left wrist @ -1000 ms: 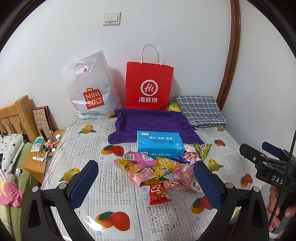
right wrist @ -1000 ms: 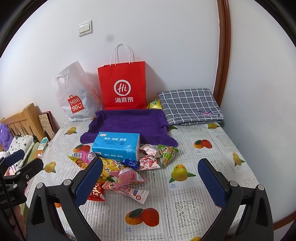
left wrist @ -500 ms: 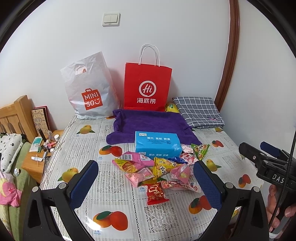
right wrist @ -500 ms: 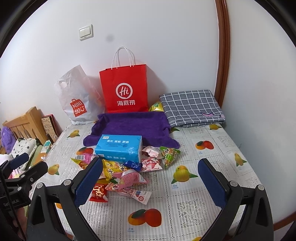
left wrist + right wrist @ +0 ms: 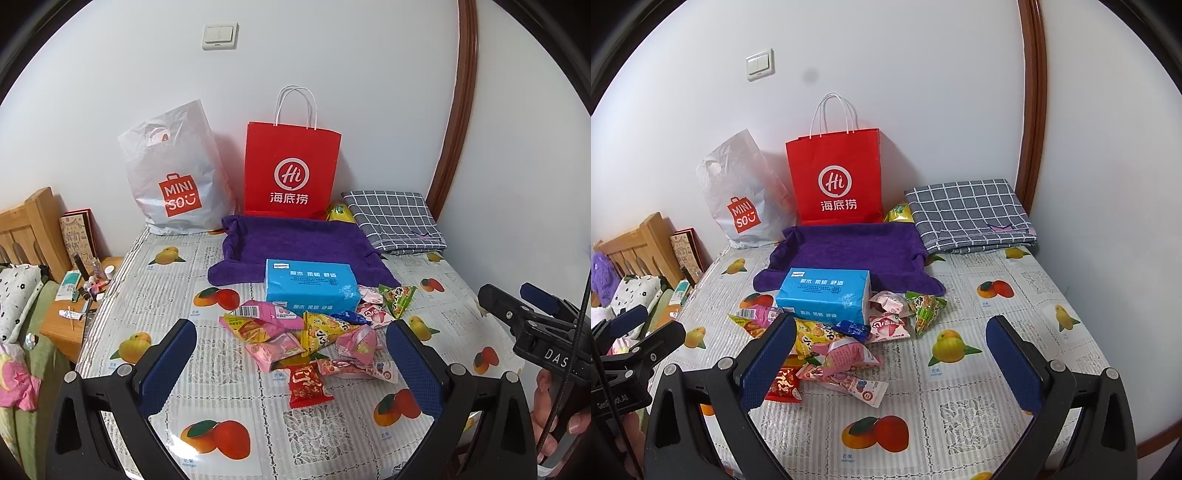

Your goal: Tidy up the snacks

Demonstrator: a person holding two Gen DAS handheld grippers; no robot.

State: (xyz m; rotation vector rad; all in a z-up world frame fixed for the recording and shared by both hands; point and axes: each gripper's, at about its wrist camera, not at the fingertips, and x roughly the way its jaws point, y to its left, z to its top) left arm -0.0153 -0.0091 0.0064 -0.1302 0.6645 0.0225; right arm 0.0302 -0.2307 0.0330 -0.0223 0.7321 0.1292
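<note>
left gripper (image 5: 291, 354): spread wide open and holding nothing, just hanging above the table, blue pads on both sides

right gripper (image 5: 890, 354): same deal, wide open and empty, up over the near part of the table

snack pile (image 5: 314, 339): loose heap of packets on the fruit-print tablecloth (image 5: 155, 295), sitting ahead of the left gripper and showing right in the gap between its fingers. Seen from the right gripper, the heap is ahead and off toward its left finger (image 5: 768, 362), which covers a bit of it

red packet (image 5: 306, 382): nearest snack to the left gripper, at the front edge of the heap

green triangle packet (image 5: 925, 310): on the far right of the heap, closest to the middle of the right gripper's gap

blue tissue pack (image 5: 310, 286): just behind the snacks, touching them, resting on the front edge of the purple towel (image 5: 295, 243)

back row: white MINISO bag (image 5: 173, 177) and red paper bag (image 5: 291, 173) upright against the wall, folded checked cloth (image 5: 391, 219) to the right of them

hard to make out: there's something yellow (image 5: 338, 213) wedged between the red bag and the checked cloth, mostly hidden, can't tell what it is. Most packet labels are too small to read

cut off: the other gripper pokes in at the edge of each view, with fingers of a hand (image 5: 554, 413) on its handle at the lower right of the left view
</note>
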